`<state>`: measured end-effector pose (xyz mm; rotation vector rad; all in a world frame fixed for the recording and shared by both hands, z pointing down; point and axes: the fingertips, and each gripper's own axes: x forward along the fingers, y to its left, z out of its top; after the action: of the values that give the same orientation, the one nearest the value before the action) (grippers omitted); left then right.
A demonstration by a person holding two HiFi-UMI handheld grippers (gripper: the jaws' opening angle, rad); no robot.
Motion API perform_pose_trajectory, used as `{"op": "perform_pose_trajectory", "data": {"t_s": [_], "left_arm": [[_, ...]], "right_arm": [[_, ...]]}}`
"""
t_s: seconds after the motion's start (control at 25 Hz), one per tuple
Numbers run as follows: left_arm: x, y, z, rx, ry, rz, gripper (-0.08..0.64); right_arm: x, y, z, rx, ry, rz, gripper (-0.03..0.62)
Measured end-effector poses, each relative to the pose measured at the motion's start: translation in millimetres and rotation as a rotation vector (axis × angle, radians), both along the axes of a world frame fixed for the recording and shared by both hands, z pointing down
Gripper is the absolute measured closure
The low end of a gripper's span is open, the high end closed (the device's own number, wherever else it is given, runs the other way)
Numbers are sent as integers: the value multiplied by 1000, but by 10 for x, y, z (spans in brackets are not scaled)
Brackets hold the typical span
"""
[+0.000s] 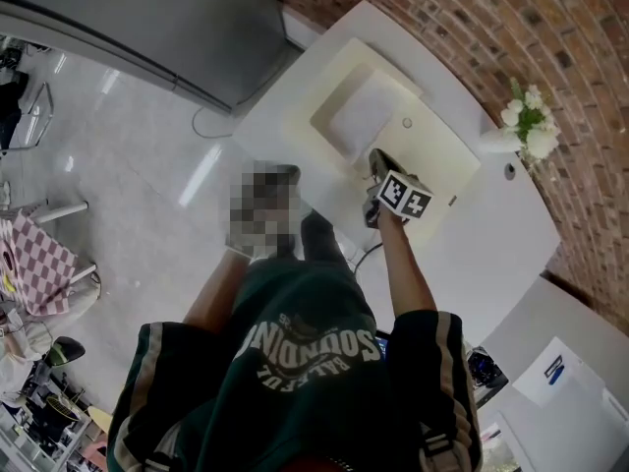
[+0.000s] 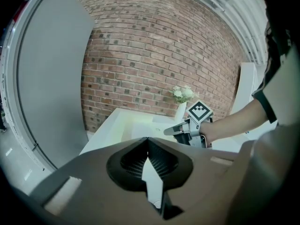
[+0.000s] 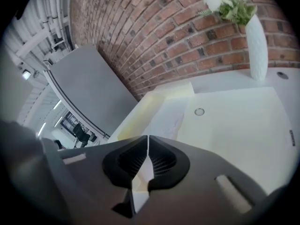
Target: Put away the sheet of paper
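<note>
The white sheet of paper (image 1: 366,114) lies flat inside a shallow cream tray (image 1: 316,87) on the white table (image 1: 491,234). My right gripper (image 1: 378,162), with its marker cube, hovers at the tray's near corner, just short of the sheet, and its jaws are shut on nothing. In the right gripper view the gripper (image 3: 148,138) points at the paper (image 3: 168,117) in the tray (image 3: 154,97). The left gripper (image 2: 148,142) is held back from the table, shut and empty, and faces the right gripper (image 2: 169,131). It is hidden in the head view.
A white vase of flowers (image 1: 526,126) stands at the table's far right by the brick wall (image 1: 550,37). A small round grommet (image 3: 199,111) sits in the tabletop beside the tray. A grey cabinet (image 1: 147,18) stands left of the table. A second white surface (image 1: 570,382) is at lower right.
</note>
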<state>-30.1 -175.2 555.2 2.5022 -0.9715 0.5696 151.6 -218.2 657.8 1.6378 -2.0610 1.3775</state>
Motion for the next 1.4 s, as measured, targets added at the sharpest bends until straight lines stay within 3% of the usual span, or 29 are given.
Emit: {"op": "perform_pose_trajectory", "data": {"t_s": [0.28, 0.76, 1.0, 1.4], "left_arm": [[135, -21, -159, 42, 25, 32, 551], [381, -212, -464, 131, 56, 68, 551], [487, -270, -548, 159, 67, 79, 551], [613, -294, -591, 175, 70, 96, 551]], "right_arm": [[47, 122, -589, 161, 130, -23, 591], [224, 133, -1383, 372, 268, -17, 592], [381, 207, -1552, 402, 379, 10, 592], [441, 364, -1708, 447, 418, 22, 592]]}}
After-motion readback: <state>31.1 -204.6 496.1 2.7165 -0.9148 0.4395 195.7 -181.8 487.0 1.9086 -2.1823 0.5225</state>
